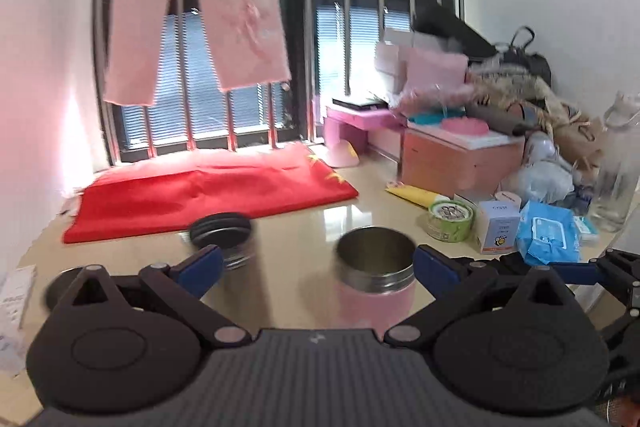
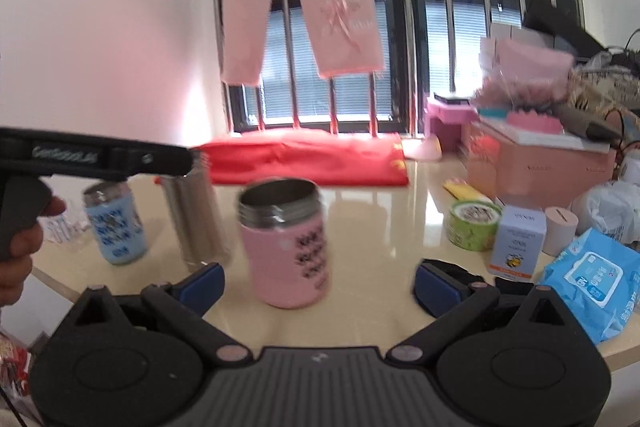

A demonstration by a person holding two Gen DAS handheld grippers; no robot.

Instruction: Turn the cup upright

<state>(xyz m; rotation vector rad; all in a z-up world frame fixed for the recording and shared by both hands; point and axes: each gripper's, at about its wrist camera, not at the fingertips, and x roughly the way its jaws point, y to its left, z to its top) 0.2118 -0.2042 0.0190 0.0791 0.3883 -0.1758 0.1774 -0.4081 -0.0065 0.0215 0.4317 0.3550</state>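
Note:
A pink cup (image 2: 290, 247) with a steel rim stands upright, mouth up, on the beige table (image 2: 372, 211). It also shows in the left wrist view (image 1: 376, 277). My right gripper (image 2: 320, 285) is open, its blue fingertips spread on either side of the cup, not touching it. My left gripper (image 1: 318, 267) is open; the pink cup stands just inside its right fingertip. A steel cup (image 2: 194, 215) stands left of the pink one, under the left gripper's body (image 2: 96, 157). A blue cup (image 2: 114, 227) stands upright further left.
A black-rimmed container (image 1: 224, 233) stands by my left gripper's left fingertip (image 1: 200, 267). A red cloth (image 1: 208, 195) lies at the back. A green tin (image 2: 472, 225), a small box (image 2: 518, 241), a blue wipes pack (image 2: 592, 279) and pink boxes (image 2: 536, 163) crowd the right side.

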